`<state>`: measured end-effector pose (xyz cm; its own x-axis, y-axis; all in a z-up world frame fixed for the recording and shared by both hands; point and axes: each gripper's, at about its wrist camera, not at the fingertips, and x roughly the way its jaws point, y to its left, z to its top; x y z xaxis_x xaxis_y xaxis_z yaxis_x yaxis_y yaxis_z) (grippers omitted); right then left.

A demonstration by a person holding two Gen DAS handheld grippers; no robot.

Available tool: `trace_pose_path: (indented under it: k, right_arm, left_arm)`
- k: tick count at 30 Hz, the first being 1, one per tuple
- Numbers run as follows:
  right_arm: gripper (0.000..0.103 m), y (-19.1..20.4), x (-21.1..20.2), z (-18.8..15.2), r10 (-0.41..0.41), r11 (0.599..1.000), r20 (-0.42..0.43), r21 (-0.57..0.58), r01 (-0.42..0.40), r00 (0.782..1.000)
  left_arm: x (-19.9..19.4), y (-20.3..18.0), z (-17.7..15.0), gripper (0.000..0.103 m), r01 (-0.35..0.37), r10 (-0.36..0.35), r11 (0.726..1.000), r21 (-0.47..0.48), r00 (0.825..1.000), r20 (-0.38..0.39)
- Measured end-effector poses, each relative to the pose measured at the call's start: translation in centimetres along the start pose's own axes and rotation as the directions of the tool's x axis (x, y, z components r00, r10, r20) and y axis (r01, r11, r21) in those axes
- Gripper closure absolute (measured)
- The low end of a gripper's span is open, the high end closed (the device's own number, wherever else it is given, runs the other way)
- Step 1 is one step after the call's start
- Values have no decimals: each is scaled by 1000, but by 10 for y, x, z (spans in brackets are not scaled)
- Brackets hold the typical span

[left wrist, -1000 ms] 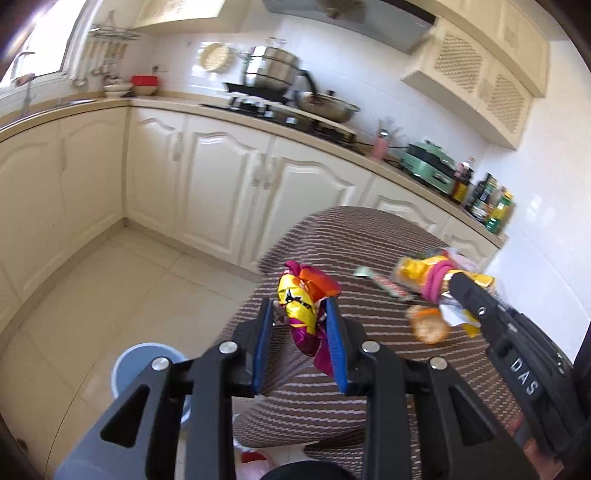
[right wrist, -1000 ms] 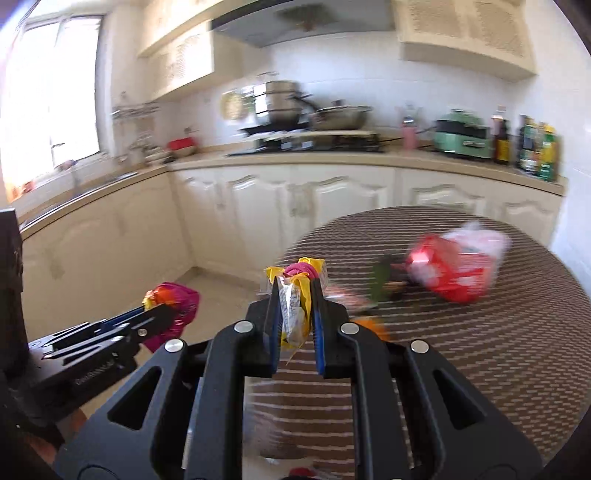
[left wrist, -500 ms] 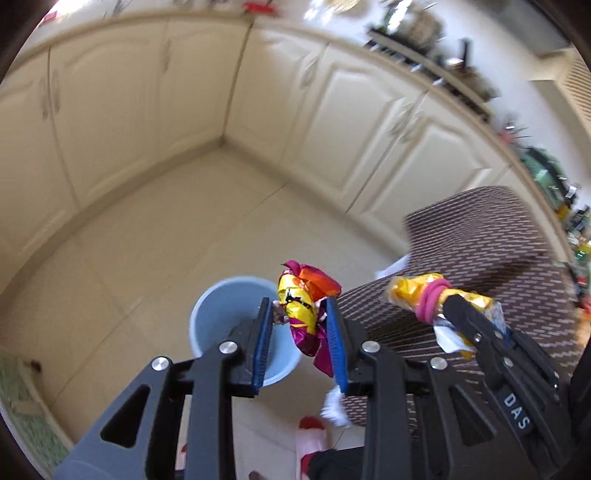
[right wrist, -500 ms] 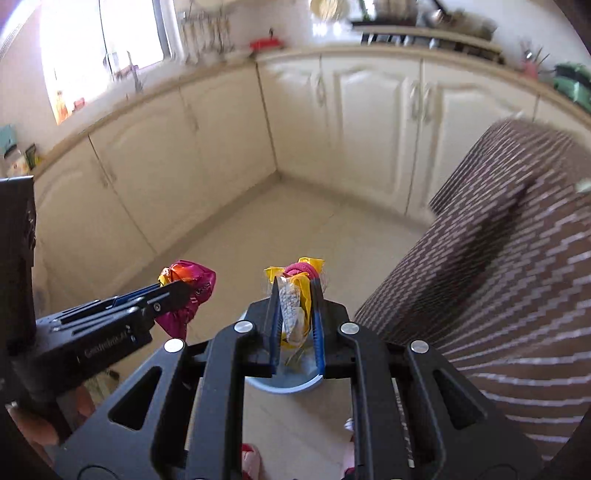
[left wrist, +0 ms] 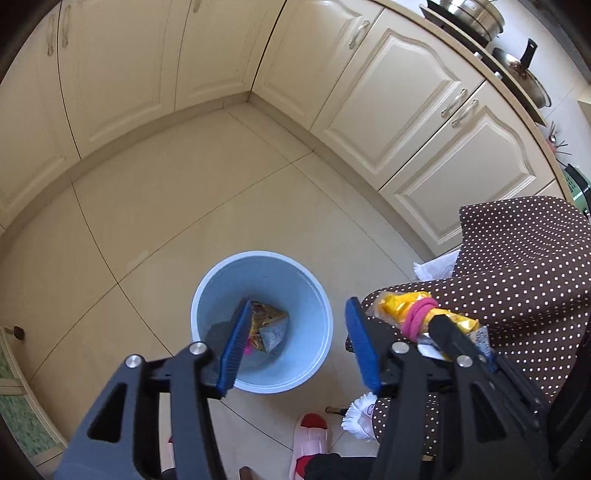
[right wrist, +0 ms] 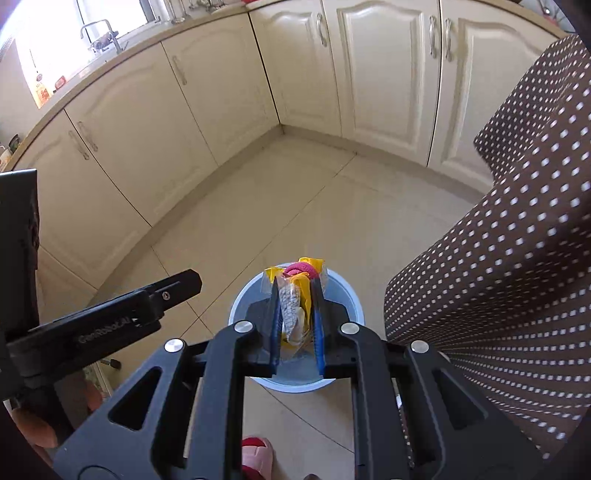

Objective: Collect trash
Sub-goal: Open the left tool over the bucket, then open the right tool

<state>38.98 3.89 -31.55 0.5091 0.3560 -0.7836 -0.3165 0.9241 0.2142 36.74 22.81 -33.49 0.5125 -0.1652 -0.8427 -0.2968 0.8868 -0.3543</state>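
One wrapper [left wrist: 266,327] dropped — one bin [left wrist: 314,295]

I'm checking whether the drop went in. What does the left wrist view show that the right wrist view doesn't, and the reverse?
Only the left wrist view shows the bin's inside: a crumpled wrapper lies at the bottom, and the left gripper, whose jaws have just been opening, is empty. Only the right wrist view shows the sink tap. Both show the blue bin, the right gripper shut on the yellow packet, and the dotted tablecloth.
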Motion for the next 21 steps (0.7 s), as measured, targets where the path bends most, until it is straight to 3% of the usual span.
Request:
trace_pose_path:
  k: [7,21]
  right_arm:
    - [88,3,16,-1,14,1000,-20,9,-14,1000]
    - [86,15,24,6,28,1000,-1,9,-28,1000]
  left_arm:
    - [6,1,-3,49,-54,54,999,7,998,-10]
    - [-1,16,-2,47,-67,67,997,-43,998,4]
